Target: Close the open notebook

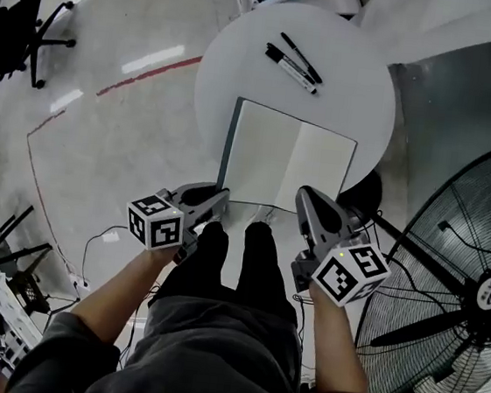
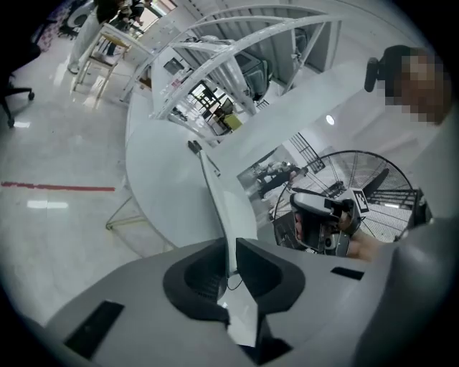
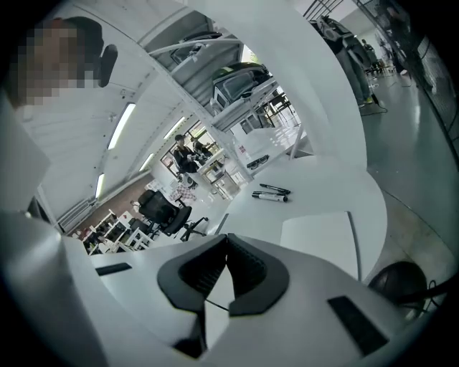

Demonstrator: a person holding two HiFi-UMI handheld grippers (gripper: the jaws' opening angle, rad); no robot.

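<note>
On the round tabletop [image 1: 345, 97] the notebook [image 1: 290, 157] lies open and flat, its spine running away from us, with two pens [image 1: 294, 63] beyond it. Our left gripper [image 1: 222, 197] sits at the near left corner. Its own view shows its fingers [image 2: 197, 276] drawn almost together with the left cover's edge running into the slit between them, so we judge them clamped on that cover. Our right gripper [image 1: 305, 195] sits at the near right corner, its fingers [image 3: 247, 276] together on nothing. To close the book well, we should swing the left cover up and over in an arc about the spine, not drag it sideways. We should keep every left page in the grip and steady the right half if the book slides. We let go only once the cover lies flat on the right half.
</note>
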